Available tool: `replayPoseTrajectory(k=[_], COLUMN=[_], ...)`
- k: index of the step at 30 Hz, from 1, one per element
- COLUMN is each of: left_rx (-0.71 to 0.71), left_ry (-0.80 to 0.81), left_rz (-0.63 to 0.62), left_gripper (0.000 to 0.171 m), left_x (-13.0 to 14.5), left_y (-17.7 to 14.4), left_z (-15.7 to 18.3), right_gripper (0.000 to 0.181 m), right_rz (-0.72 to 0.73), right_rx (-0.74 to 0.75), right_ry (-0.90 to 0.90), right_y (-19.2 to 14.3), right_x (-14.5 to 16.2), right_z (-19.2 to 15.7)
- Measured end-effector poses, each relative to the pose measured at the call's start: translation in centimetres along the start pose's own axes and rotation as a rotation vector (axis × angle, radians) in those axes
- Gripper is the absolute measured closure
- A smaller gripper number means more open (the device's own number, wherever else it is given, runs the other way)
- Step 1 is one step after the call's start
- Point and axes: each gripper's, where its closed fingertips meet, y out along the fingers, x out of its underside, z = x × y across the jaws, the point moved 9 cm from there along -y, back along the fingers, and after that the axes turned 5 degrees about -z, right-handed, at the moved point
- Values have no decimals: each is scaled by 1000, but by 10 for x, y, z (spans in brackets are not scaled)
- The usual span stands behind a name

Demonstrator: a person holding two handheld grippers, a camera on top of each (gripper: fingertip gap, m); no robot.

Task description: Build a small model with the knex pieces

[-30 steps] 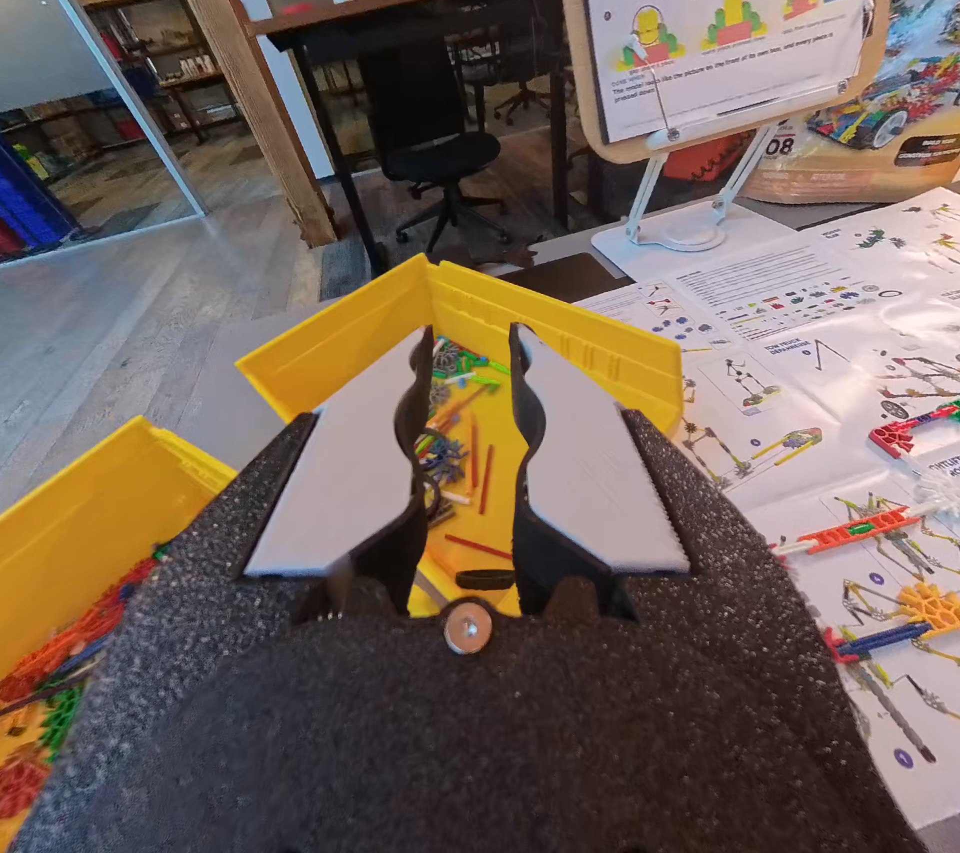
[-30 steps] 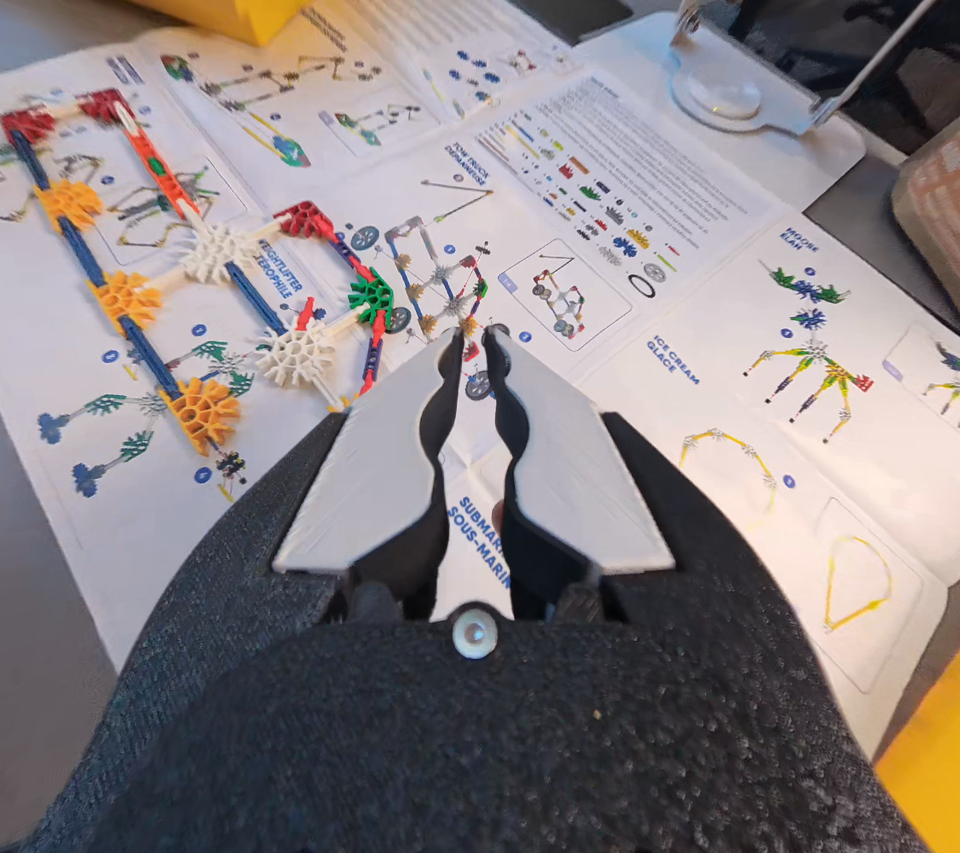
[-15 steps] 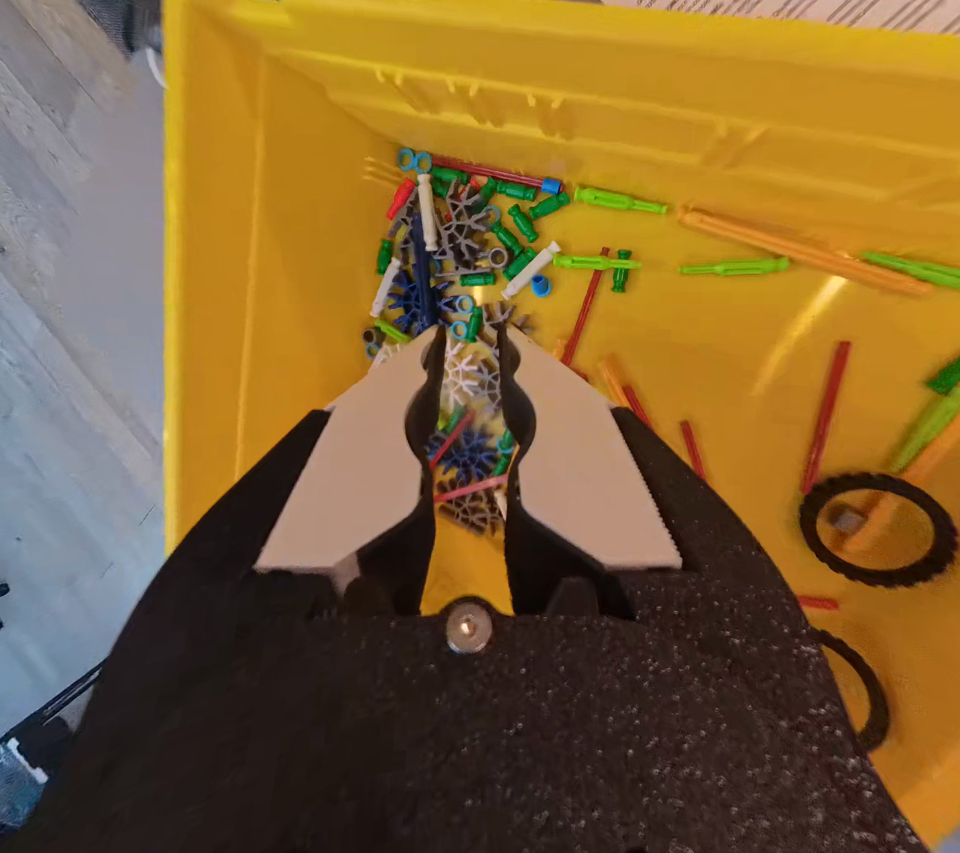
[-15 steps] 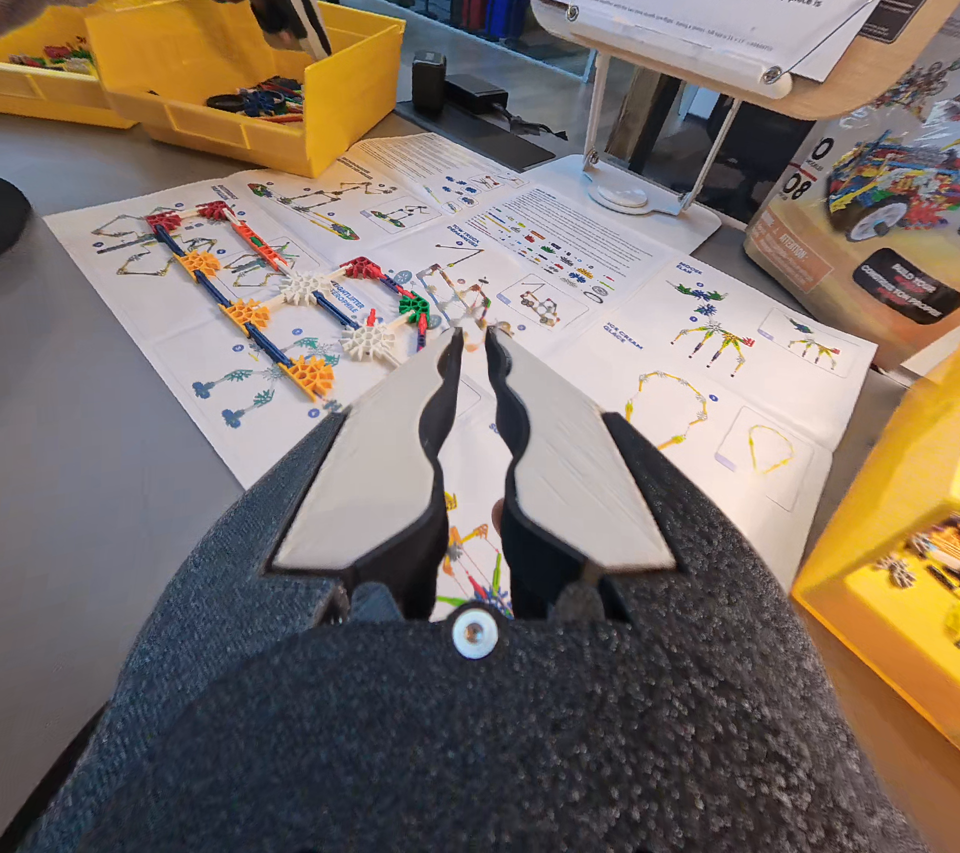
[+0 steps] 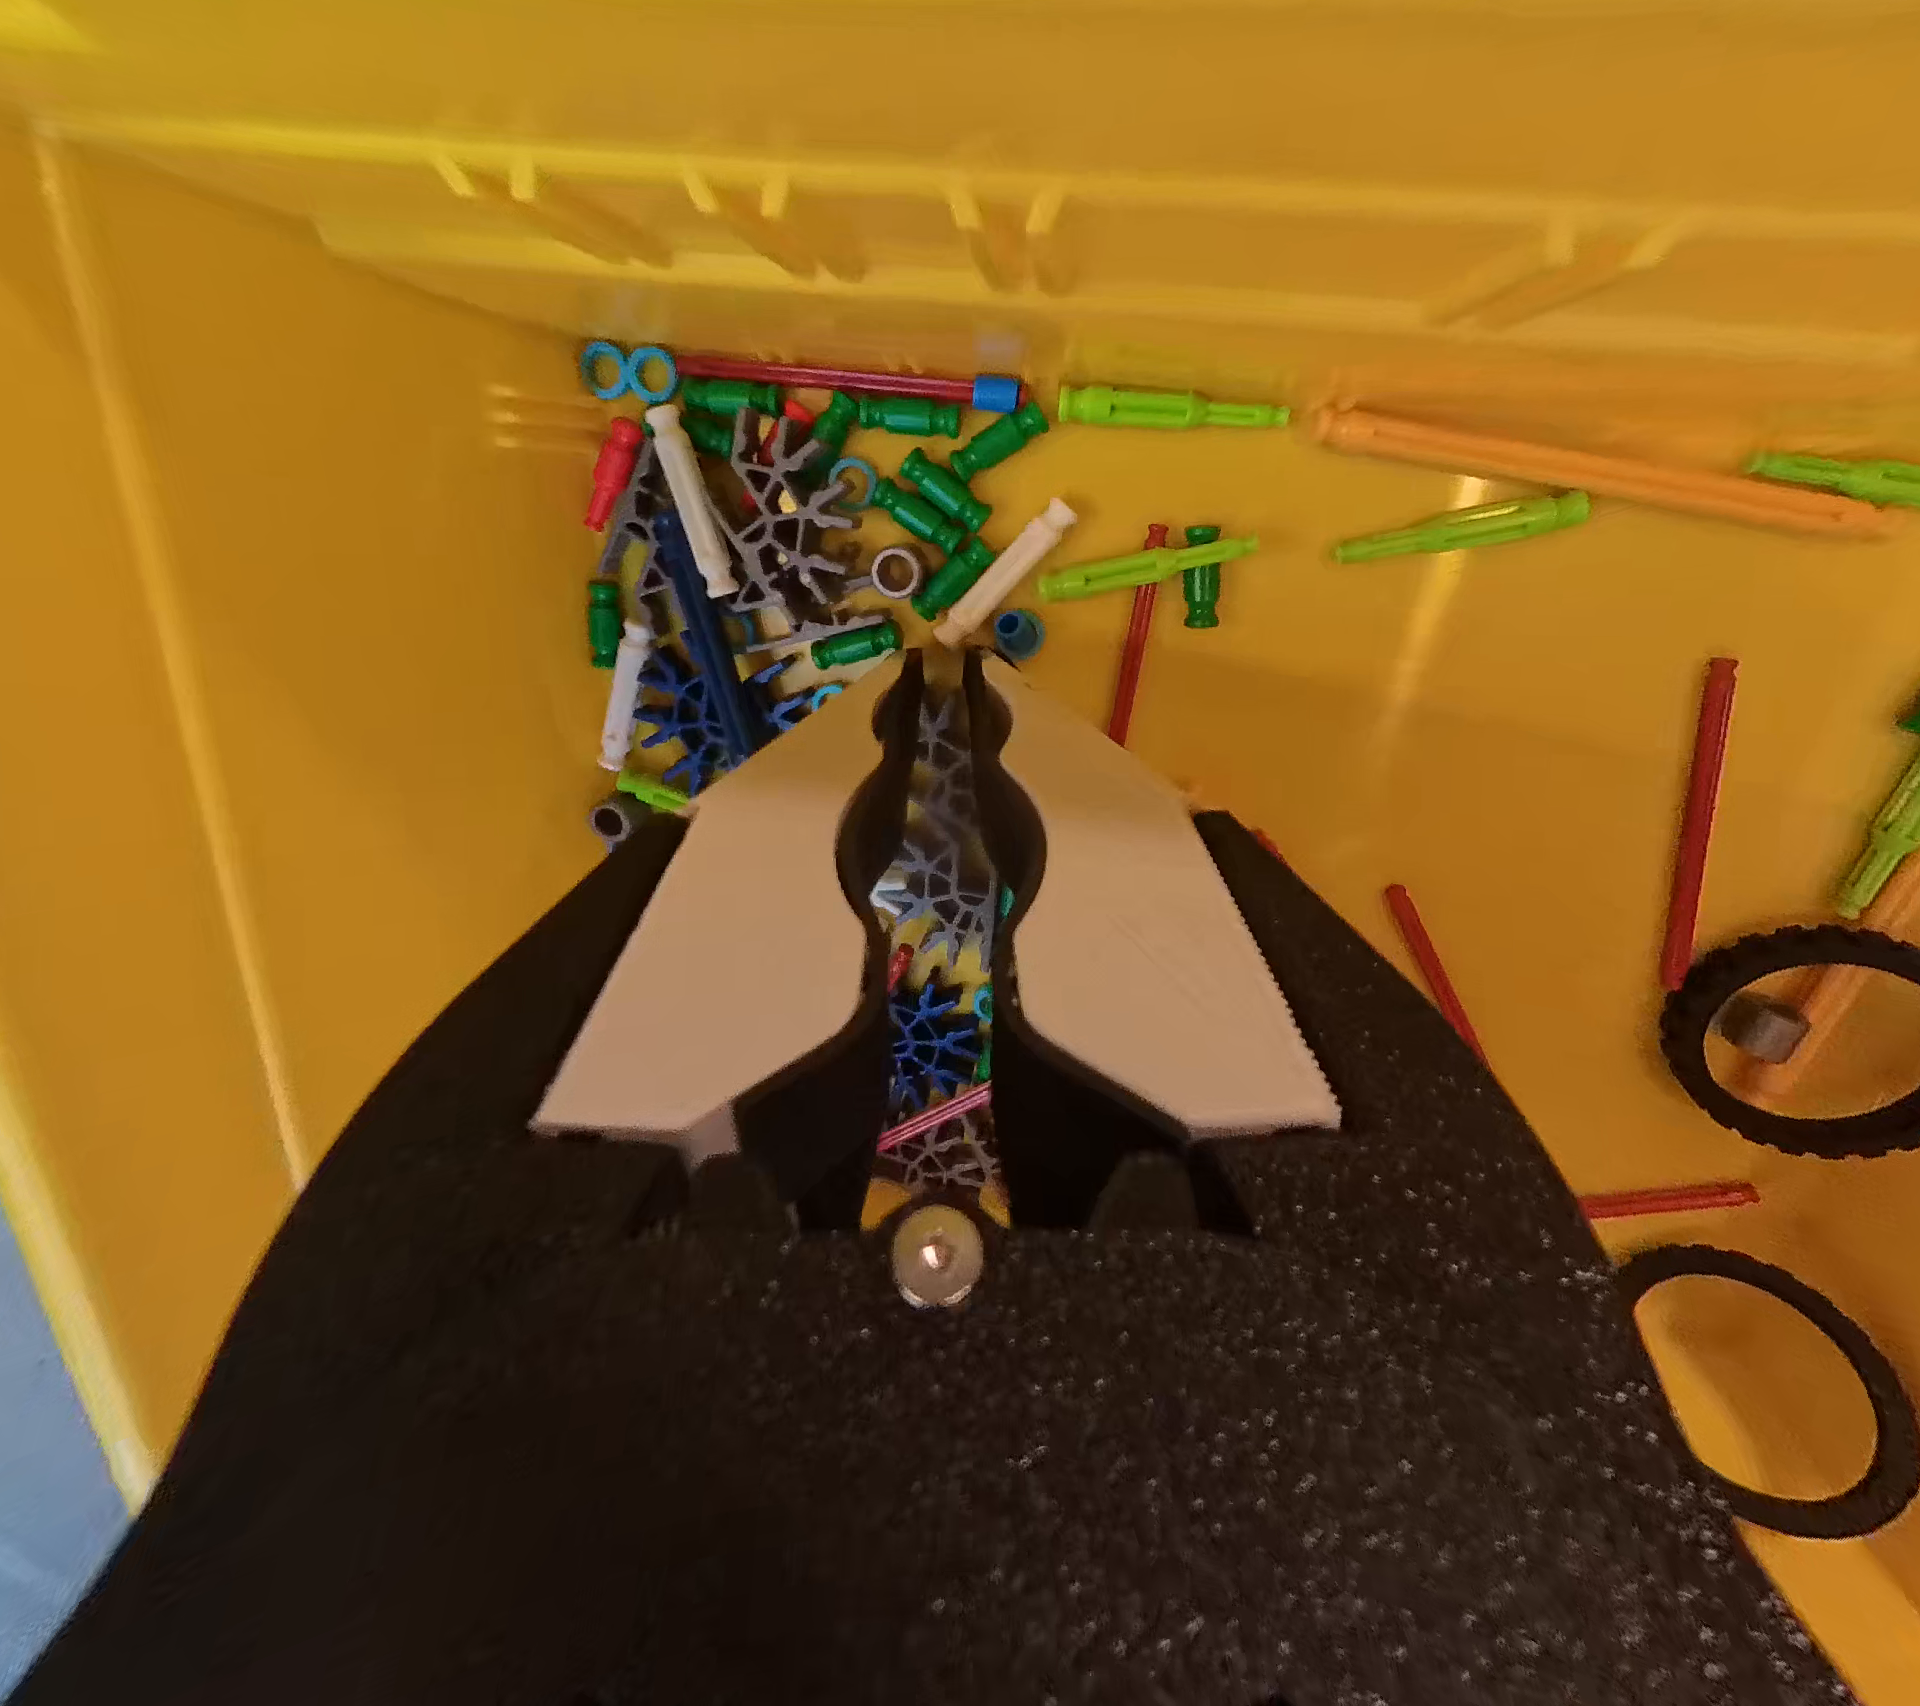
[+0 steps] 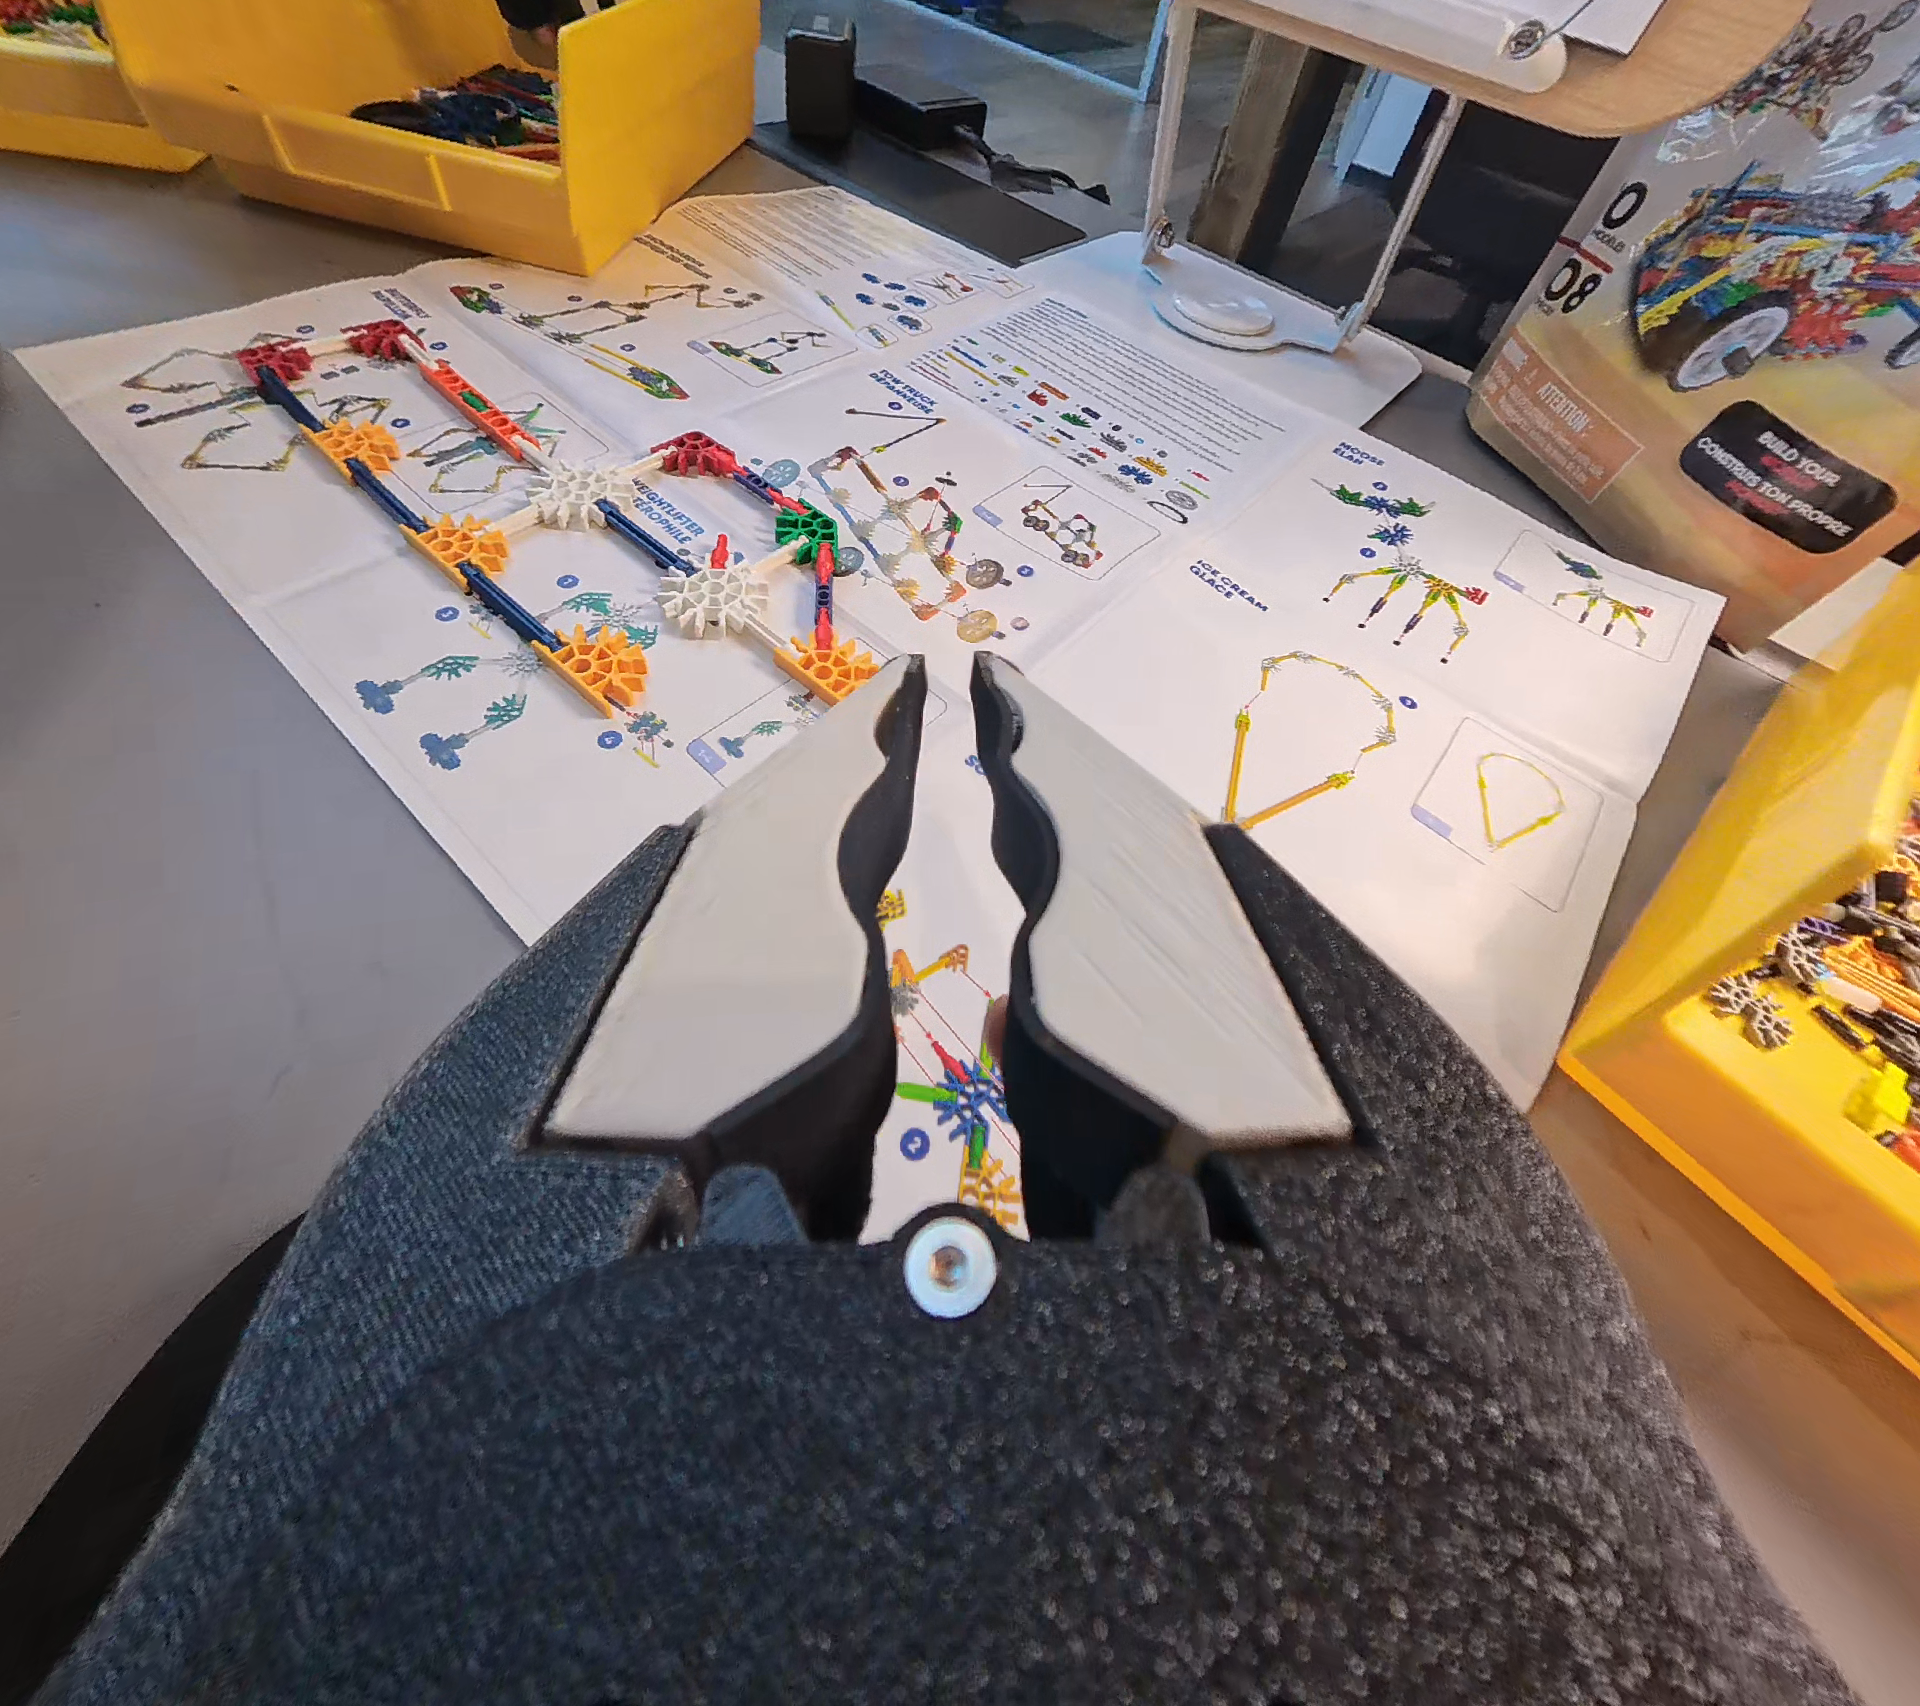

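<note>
Inside the yellow bin [image 5: 260, 513], the left gripper [image 5: 940, 669] reaches down into the far left corner, where small building pieces lie in a heap [image 5: 769, 555]: dark green rods, white rods, grey and blue snowflake connectors. Its two fingers stand almost together, with only a thin gap at the tips. Grey connector parts show through that gap, but I cannot tell if the tips pinch one of them or only hover above. A white rod [image 5: 1006, 570] lies just beyond the tips. The heap sits tight against two walls, probably because the pieces slid there, so the walls leave little room to come in from the side. Red rods [image 5: 1694, 825], light green rods and black tyres [image 5: 1797, 1033] lie scattered to the right, well apart from the heap.

The right gripper [image 6: 948, 669] hangs above the instruction sheet [image 6: 1195, 617] on the grey table, fingers slightly apart and holding nothing. A partly built model [image 6: 582, 503] of orange, white and red connectors lies on the sheet to its left. Further off stand a document stand [image 6: 1247, 274], a product box [image 6: 1714, 306], and a second yellow bin [image 6: 1766, 1033] at the right.
</note>
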Motion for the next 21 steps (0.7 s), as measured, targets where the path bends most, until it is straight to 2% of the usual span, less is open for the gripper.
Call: replayPoseTrajectory(k=[6,8,11,13,21], left_rx=[45,51,77,86,159], left_ry=[72,87,122,139,85], left_rz=[-38,-49,-54,-46,-29], left_gripper=[171,167,170,164,168], left_x=[-4,-6,-8,-10,-10], left_y=[0,0,0,0,2], left_z=[1,-2,-1,-1,-4], right_gripper=[173,173,173,173,173], right_rz=[-25,-30,-33,-38,-52], right_rx=[-17,-17,-16,-16,-40], right_ry=[-29,-26,-22,-17,-13], right_y=[3,3,1,2,9], right_x=[2,3,5,6,9], right_z=[-4,-4,-5,-5,-6])
